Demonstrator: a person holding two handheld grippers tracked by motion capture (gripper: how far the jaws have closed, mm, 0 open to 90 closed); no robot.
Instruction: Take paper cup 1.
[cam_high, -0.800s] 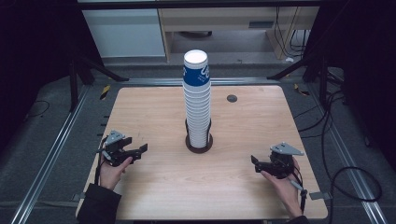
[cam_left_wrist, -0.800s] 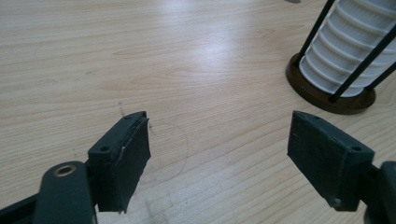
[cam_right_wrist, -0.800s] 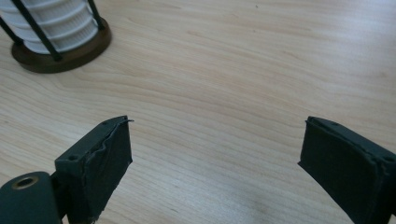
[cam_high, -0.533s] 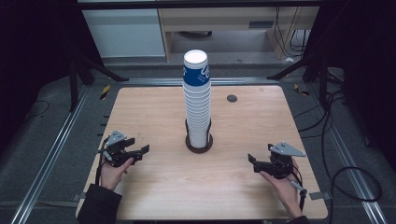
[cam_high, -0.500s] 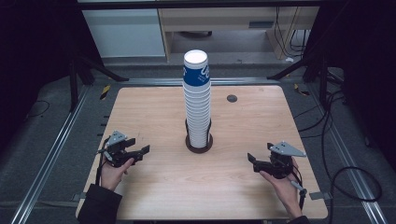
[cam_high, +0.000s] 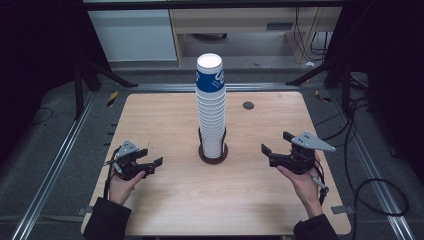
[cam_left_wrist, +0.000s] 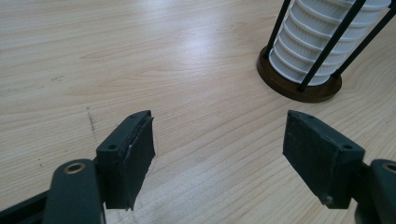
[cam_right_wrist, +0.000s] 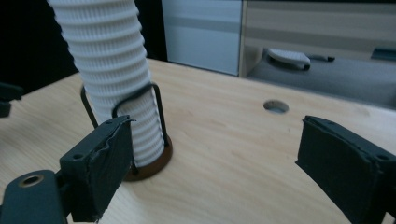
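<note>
1. Two grippers on the table, both empty, flanking a tall cup stack at centre frame in the high view.
2. Compared with the earlier high views: right gripper shifted a little leftward, toward the stack; left gripper hardly moved at lower left. Stack unchanged, upright in its holder.
3. Meaning for the work, as a judgement: approach barely begun, no cup touched yet, first pick from the stack probably next and more likely by the right side.
4. Right gripper pose: held low over the wood at right of centre, pointing left toward the stack, grey plate on top, hand behind and below it. Jaws spread wide with nothing between them; in the right gripper view, ribbed white cups rising just beyond the left jaw, holder's wire loop around them, apart from the pads.
5. Left gripper pose: low at lower left, pointing right toward the holder, hand and dark sleeve beneath. Jaws also spread wide, bare wood between; in the left gripper view, holder base and cup bottoms at upper right, well apart.
6. Blue-banded cup topmost, open mouth up, above both grippers.
</note>
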